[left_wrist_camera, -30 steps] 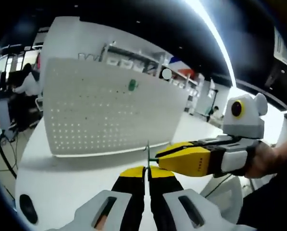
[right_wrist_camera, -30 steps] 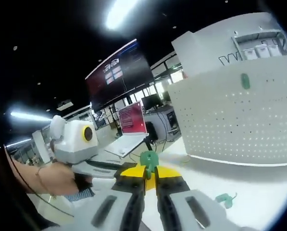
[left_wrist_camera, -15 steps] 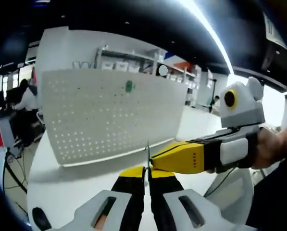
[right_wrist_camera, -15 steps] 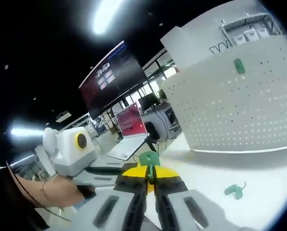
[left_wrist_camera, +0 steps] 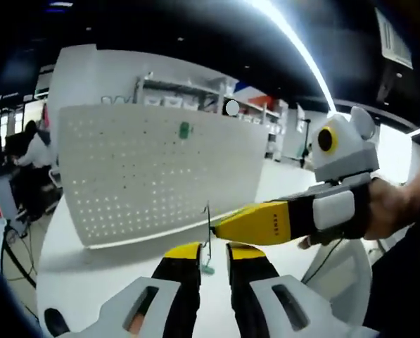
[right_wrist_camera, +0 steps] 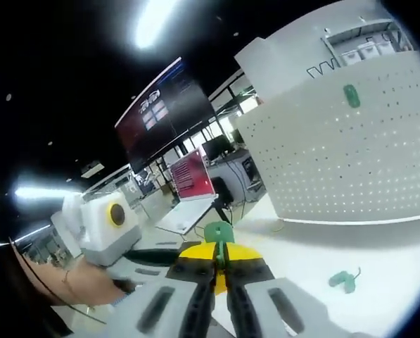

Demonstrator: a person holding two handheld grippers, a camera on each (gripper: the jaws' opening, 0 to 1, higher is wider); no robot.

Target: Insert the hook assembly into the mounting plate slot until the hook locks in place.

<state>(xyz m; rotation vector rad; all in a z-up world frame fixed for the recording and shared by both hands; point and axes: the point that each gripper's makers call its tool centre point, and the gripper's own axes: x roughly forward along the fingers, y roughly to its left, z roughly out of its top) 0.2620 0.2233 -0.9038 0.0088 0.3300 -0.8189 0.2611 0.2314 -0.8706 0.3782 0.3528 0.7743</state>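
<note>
A white perforated mounting plate (left_wrist_camera: 153, 176) (right_wrist_camera: 336, 162) stands upright on the table, and a green hook (left_wrist_camera: 184, 129) (right_wrist_camera: 350, 95) is fixed high on it. My right gripper (right_wrist_camera: 219, 248) is shut on the hook assembly, whose green head (right_wrist_camera: 218, 232) sticks up past the jaws. In the left gripper view the right gripper (left_wrist_camera: 218, 229) reaches in from the right, holding the thin wire (left_wrist_camera: 208, 218) upright. Below it, my left gripper (left_wrist_camera: 207, 259) stands open, its jaws on either side of the wire and apart from it. Both grippers are well in front of the plate.
A spare green hook piece (right_wrist_camera: 343, 279) lies on the white table (right_wrist_camera: 378, 246) below the plate. A person's hand (left_wrist_camera: 396, 211) holds the right gripper. Desks with a laptop (right_wrist_camera: 192, 201) and a large screen (right_wrist_camera: 171, 113) stand beyond the table's left side.
My left gripper's jaws have opened and let go of the wire. The right gripper still holds the hook assembly and has shifted slightly toward the plate.
</note>
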